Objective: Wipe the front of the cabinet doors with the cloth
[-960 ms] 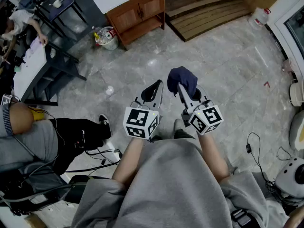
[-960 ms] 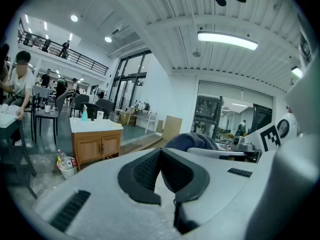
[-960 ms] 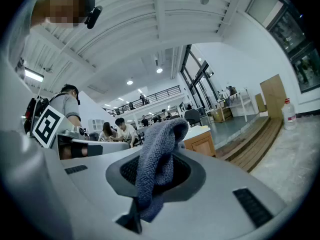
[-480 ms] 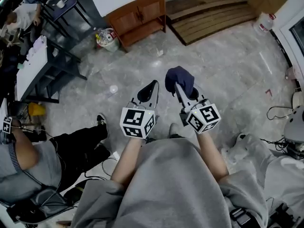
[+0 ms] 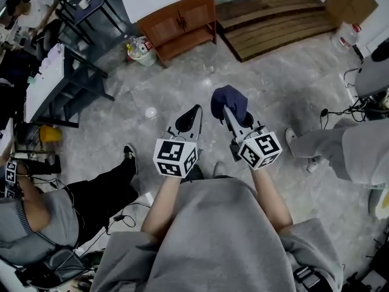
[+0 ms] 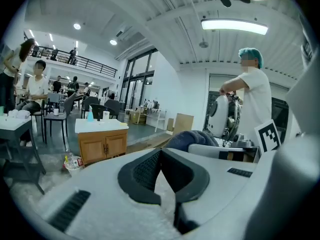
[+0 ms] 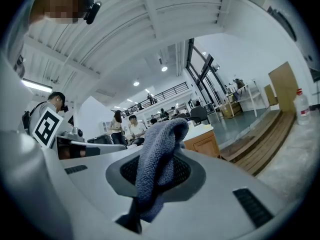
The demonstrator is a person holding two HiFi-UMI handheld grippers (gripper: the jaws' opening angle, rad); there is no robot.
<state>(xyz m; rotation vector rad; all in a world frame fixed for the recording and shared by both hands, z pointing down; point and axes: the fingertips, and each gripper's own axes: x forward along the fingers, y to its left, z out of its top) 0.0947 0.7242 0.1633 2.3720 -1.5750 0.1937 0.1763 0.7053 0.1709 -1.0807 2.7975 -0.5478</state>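
Note:
The wooden cabinet (image 5: 179, 20) with a white top stands far ahead across the stone floor, its two doors facing me. Both grippers are held up in front of my body, well short of it. My right gripper (image 5: 233, 109) is shut on a dark blue cloth (image 5: 230, 100), which bunches over its tips. In the right gripper view the cloth (image 7: 159, 159) hangs between the jaws, with the cabinet (image 7: 203, 143) small behind it. My left gripper (image 5: 189, 117) is shut and holds nothing; its jaws meet at the tip (image 6: 161, 153). The cabinet (image 6: 102, 147) shows far off at the left.
A small bin of bottles (image 5: 140, 47) sits left of the cabinet. A wooden platform (image 5: 276, 17) lies to its right. A table (image 5: 42, 84) and a seated person's leg (image 5: 103, 181) are at the left. A person in grey trousers (image 5: 346, 148) stands at the right, near cables.
A person in grey trousers has come into view at the right. Both grippers stay at much the same place, the cloth still held in the right one.

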